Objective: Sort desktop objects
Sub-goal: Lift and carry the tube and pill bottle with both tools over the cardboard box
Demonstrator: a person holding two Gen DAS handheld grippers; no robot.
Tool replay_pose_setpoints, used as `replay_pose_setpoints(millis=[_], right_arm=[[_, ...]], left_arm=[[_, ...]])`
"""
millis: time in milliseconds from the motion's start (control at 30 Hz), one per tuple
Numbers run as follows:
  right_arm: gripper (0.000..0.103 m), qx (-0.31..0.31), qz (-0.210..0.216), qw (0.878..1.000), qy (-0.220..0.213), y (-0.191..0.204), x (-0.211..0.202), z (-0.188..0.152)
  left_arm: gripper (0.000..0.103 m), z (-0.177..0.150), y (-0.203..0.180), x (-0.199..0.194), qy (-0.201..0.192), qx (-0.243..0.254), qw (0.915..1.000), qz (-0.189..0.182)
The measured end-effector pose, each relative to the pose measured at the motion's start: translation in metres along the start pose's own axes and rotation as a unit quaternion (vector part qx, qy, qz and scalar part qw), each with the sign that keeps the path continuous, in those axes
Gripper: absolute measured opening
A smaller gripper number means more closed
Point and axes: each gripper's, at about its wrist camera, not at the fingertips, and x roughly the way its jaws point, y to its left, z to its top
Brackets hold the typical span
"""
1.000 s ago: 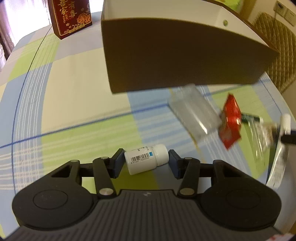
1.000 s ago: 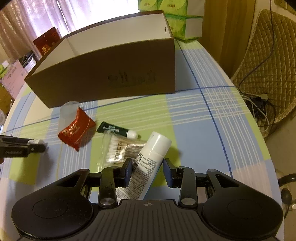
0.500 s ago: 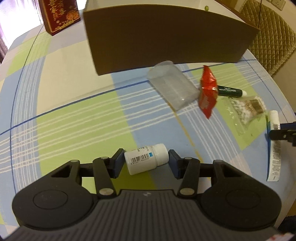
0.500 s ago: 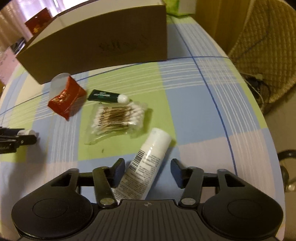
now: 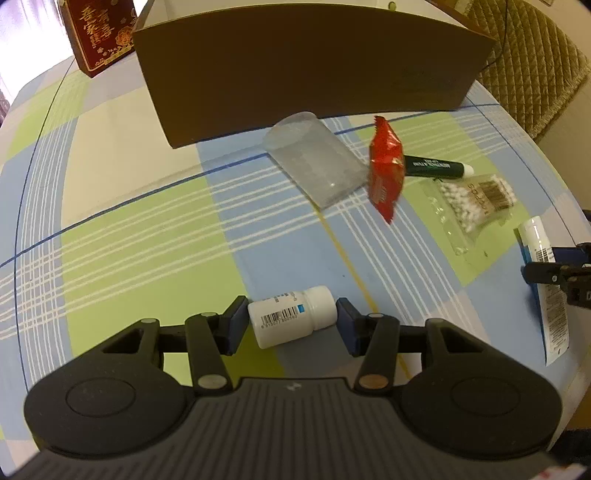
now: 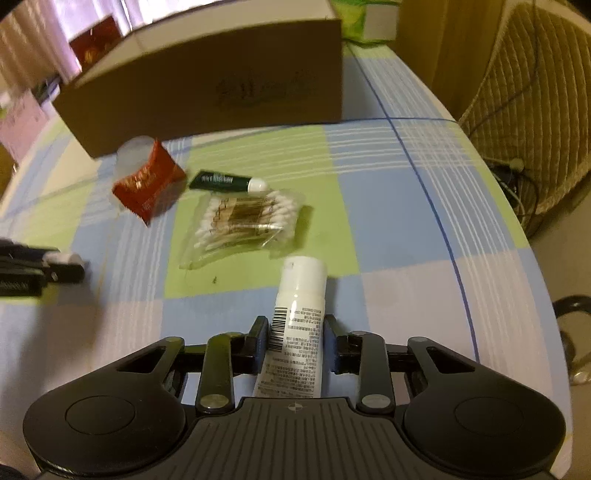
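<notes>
My left gripper (image 5: 291, 325) is shut on a small white pill bottle (image 5: 291, 315) with a barcode label, held sideways just above the checked tablecloth. My right gripper (image 6: 295, 341) has closed on a white tube (image 6: 297, 332) whose cap points away from me; the tube also shows in the left wrist view (image 5: 543, 280). A brown cardboard box (image 5: 306, 62) stands open at the back, also in the right wrist view (image 6: 207, 92).
A clear plastic cup (image 5: 314, 162) lies on its side by a red snack packet (image 5: 386, 170). A dark green tube (image 6: 225, 181) and a bag of cotton swabs (image 6: 243, 221) lie nearby. A red gift box (image 5: 98, 31) stands far left. The table edge runs along the right.
Both grippers have pulled back from the box. The right jaws opened, then closed on the white tube, which has straightened. The left gripper still holds the pill bottle.
</notes>
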Motion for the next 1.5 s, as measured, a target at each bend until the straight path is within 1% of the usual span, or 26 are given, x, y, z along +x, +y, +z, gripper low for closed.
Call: replay_pose_setpoints(millis=[167,300,533,667,900,1133,1233,1333,1500], right_arm=[[0.029,0.007,0.026,0.999,-0.038,-0.002,-0.022,0.009],[0.029,0.001,0.042,0.997,-0.065,0.002,-0.036,0.018],[0.029,-0.028,0.059,0.993,-0.095,0.012,-0.047,0.038],[0.029,-0.047,0.076,0.989,-0.116,0.016,-0.054,0.058],[0.029,-0.067,0.118,0.980,-0.144,0.021,-0.062,0.115],[0.029,-0.091,0.132,0.971,-0.175,0.027,-0.060,0.181],[0.029,-0.090,0.138,0.970,-0.178,0.028,-0.051,0.208],[0.029,-0.085,0.144,0.970,-0.175,0.029,-0.041,0.233],[0.029,-0.096,0.137,0.971,-0.170,0.035,-0.019,0.269]], left_arm=[[0.046,-0.003,-0.005,-0.010,-0.010,-0.003,0.9999,-0.002],[0.046,0.003,-0.010,-0.023,-0.024,-0.003,0.9997,-0.005],[0.046,0.024,-0.020,-0.045,-0.064,0.005,0.9979,-0.008],[0.046,0.046,-0.024,-0.057,-0.093,0.011,0.9956,-0.011],[0.046,0.090,-0.028,-0.070,-0.137,0.025,0.9901,-0.014],[0.046,0.143,-0.026,-0.075,-0.167,0.036,0.9852,-0.014],[0.046,0.165,-0.021,-0.072,-0.172,0.032,0.9844,-0.016],[0.046,0.185,-0.018,-0.067,-0.173,0.030,0.9845,-0.012],[0.046,0.215,-0.009,-0.053,-0.165,0.023,0.9859,-0.001]])
